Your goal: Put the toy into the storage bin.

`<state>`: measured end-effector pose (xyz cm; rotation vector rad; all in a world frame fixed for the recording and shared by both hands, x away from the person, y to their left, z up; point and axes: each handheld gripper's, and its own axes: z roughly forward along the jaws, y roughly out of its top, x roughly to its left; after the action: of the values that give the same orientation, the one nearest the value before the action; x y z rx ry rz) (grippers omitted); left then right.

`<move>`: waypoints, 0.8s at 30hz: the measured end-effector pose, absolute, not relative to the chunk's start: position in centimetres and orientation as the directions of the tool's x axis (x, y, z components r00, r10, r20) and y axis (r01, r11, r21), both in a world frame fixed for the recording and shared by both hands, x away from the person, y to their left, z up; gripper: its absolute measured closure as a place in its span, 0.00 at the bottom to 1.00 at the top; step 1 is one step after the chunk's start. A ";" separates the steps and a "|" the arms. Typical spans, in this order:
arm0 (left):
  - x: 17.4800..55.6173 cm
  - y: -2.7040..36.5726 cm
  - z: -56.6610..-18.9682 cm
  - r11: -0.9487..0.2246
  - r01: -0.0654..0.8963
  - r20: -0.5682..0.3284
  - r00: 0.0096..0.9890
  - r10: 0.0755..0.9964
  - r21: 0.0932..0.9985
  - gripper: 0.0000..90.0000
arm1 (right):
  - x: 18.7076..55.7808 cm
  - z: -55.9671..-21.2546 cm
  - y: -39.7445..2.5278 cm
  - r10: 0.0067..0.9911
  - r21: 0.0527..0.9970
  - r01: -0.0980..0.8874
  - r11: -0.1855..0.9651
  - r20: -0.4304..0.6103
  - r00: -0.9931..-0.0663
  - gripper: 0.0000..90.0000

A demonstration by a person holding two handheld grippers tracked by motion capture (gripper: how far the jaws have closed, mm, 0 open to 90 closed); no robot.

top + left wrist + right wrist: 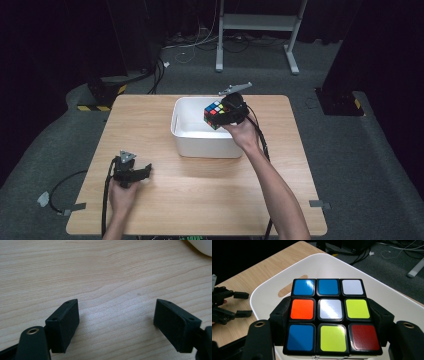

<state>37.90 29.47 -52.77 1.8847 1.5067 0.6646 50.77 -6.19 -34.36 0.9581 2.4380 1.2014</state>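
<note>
A scrambled puzzle cube (216, 114) with coloured stickers hangs above the white bin (186, 142), over its right half. My right gripper (226, 116) is shut on the cube, one jaw pressed on each side of it. In the right gripper view the cube (329, 315) sits close up with the bin (269, 293) below and behind it. My left gripper (145, 172) rests low over the table near the front left, open and empty. In the left gripper view its fingers (63, 325) stand wide apart over bare wood.
The wooden table (150, 200) has free surface in front of and to both sides of the bin. A corner of the bin (202, 246) shows in the left gripper view. Cables and a metal stand (260, 22) lie on the floor beyond the table.
</note>
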 end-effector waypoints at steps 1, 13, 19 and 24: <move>37.9 29.5 -52.8 -0.150 0.660 0.002 0.219 0.976 0.736 0.23 | 51.0 -34.4 -5.9 0.658 0.774 0.448 0.447 0.054 -0.751 0.37; 37.9 29.5 -52.8 -0.148 0.659 0.000 0.220 0.976 0.738 0.23 | 53.1 -35.2 -3.8 0.692 0.745 0.480 0.464 0.034 -0.722 0.37; 37.9 29.5 -52.8 -0.148 0.659 -0.001 0.220 0.976 0.738 0.23 | 54.2 -35.8 -3.5 0.719 0.729 0.496 0.472 0.008 -0.695 0.37; 37.9 29.5 -52.8 -0.148 0.659 0.000 0.220 0.976 0.737 0.23 | 54.7 -36.3 -3.4 0.721 0.715 0.509 0.479 0.010 -0.693 0.37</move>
<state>37.92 29.47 -52.77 1.8836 1.5065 0.6630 54.66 -3.39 -36.34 1.0443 2.4376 1.0316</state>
